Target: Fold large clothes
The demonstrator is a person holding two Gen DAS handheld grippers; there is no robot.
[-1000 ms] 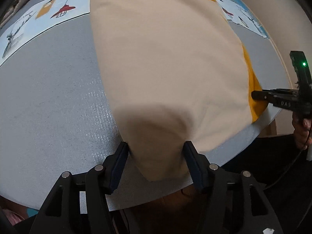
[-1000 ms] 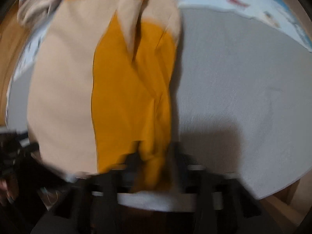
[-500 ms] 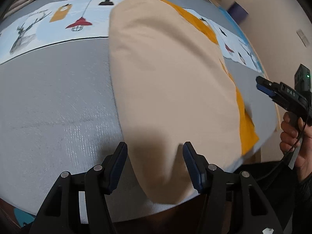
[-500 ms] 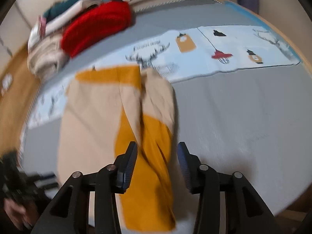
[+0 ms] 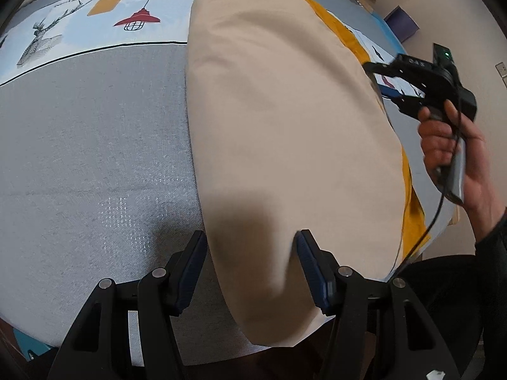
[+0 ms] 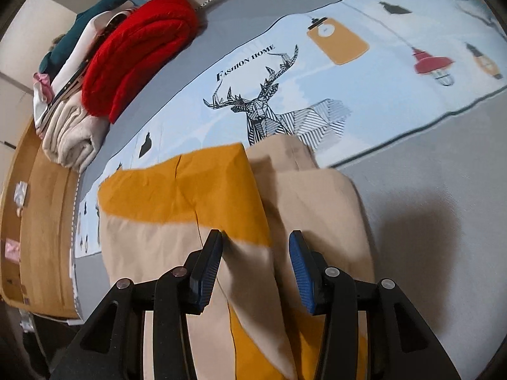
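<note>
Since 0.5 s ago my right gripper (image 6: 256,264) moved up along the beige-and-orange garment (image 5: 285,120), left gripper (image 5: 252,267) stayed; both jaws wide apart, holding nothing.

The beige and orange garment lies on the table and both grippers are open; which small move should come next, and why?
Probably close the left gripper on the near end of the garment. Its open fingers already straddle that end, and the right gripper hangs open over the cloth, holding nothing.

Grey bedspread (image 5: 88,145) with a deer-print panel (image 6: 317,95); beige wall (image 5: 443,6); wooden floor (image 6: 41,221).
</note>
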